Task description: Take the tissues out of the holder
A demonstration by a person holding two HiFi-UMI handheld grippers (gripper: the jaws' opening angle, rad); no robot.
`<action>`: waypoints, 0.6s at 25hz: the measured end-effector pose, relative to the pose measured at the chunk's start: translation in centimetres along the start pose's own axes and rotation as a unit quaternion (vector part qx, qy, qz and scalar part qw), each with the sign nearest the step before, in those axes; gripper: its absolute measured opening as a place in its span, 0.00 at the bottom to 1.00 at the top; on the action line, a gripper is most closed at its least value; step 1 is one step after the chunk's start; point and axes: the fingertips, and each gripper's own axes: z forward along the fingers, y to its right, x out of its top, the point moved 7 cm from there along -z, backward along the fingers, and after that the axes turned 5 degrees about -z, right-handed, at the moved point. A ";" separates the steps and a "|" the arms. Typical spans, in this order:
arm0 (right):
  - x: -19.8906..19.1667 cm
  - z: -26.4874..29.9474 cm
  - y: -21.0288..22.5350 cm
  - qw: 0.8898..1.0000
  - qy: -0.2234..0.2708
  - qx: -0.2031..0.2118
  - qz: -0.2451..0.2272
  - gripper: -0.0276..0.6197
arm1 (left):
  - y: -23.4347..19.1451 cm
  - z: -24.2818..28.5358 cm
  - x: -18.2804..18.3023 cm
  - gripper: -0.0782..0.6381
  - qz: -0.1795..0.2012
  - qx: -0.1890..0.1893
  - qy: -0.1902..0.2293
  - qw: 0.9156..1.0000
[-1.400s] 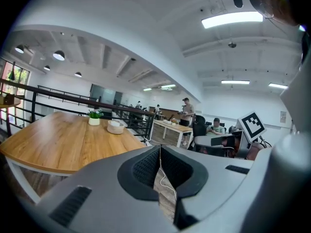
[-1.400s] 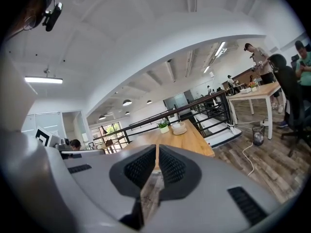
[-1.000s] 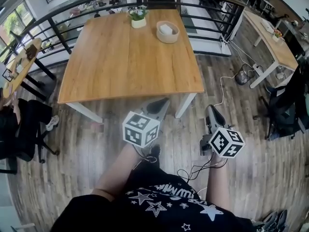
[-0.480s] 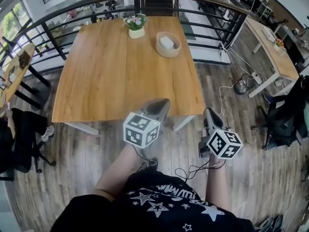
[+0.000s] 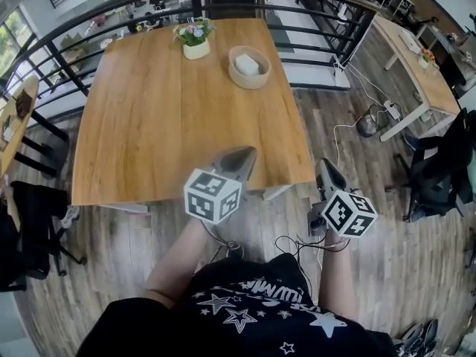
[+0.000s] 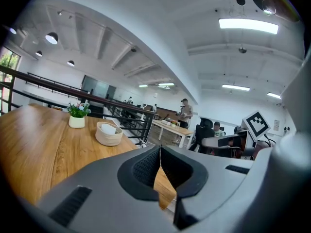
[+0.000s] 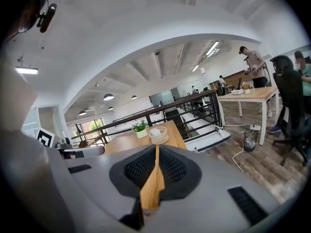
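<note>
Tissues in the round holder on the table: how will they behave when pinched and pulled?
The tissues look like a soft white wad, so probably floppy and light, crumpling in the pinch. The holder is low and wide, unlikely to tip, but looks light on the smooth table, so it may slide or lift along.

- table (image 5: pixel 186 103): warm wood, smooth, faint sheen, visible grain.
- holder (image 5: pixel 249 67) on the table: pale, matt; tissues (image 5: pixel 247 63) white paper.
- floor (image 5: pixel 372 222) around the table: darker, streaky wood planks.
- railing (image 5: pixel 355 30) behind the table: black metal.
- left gripper (image 5: pixel 239 155), right gripper (image 5: pixel 325 166): matt grey plastic; pads (image 7: pixel 138 169) black, textured.
</note>
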 end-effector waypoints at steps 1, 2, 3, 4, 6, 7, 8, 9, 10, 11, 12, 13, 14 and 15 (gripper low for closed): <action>0.0 0.2 0.6 1.000 -0.002 0.000 0.002 0.09 | 0.0 0.5 -0.1 0.13 -0.001 0.001 -0.003 1.000; 0.1 0.5 1.2 1.000 -0.002 0.001 0.004 0.09 | 0.0 1.0 -0.1 0.13 -0.003 0.004 -0.004 1.000; 0.2 0.9 1.9 1.000 -0.002 0.003 0.005 0.09 | 0.0 1.6 -0.1 0.13 -0.003 0.008 -0.003 1.000; 0.4 1.3 2.6 1.000 -0.002 0.007 0.005 0.09 | 0.0 2.2 0.0 0.13 -0.003 0.013 -0.002 1.000; 0.9 2.6 4.4 1.000 -0.002 0.017 0.005 0.09 | 0.1 3.7 0.3 0.13 -0.001 0.027 0.002 1.000; 1.2 3.4 5.5 1.000 -0.003 0.026 0.006 0.09 | 0.2 4.5 0.4 0.13 0.000 0.037 0.004 0.999; 1.4 4.2 6.5 0.999 -0.006 0.036 0.006 0.09 | 0.4 5.3 0.5 0.13 0.001 0.048 0.007 0.999; 1.8 5.1 7.4 0.999 -0.009 0.048 0.006 0.09 | 0.6 6.0 0.7 0.13 0.001 0.060 0.010 0.998; 2.3 6.1 8.4 0.998 -0.012 0.061 0.004 0.09 | 0.8 6.7 0.9 0.13 0.000 0.073 0.014 0.997; 3.0 7.0 9.4 0.997 -0.014 0.072 0.000 0.09 | 1.0 7.4 1.1 0.13 -0.004 0.086 0.019 0.996; 3.7 7.7 10.3 0.997 -0.015 0.081 -0.006 0.09 | 1.2 8.2 1.5 0.13 -0.010 0.097 0.025 0.995; 4.4 8.4 11.3 0.996 -0.016 0.090 -0.012 0.09 | 1.5 8.9 1.8 0.13 -0.014 0.108 0.030 0.994; 5.1 9.0 12.3 0.995 -0.017 0.099 -0.016 0.09 | 1.8 9.7 2.1 0.13 -0.016 0.117 0.035 0.992; 5.6 9.6 13.3 0.994 -0.019 0.109 -0.019 0.09 | 2.1 10.4 2.4 0.13 -0.016 0.127 0.041 0.991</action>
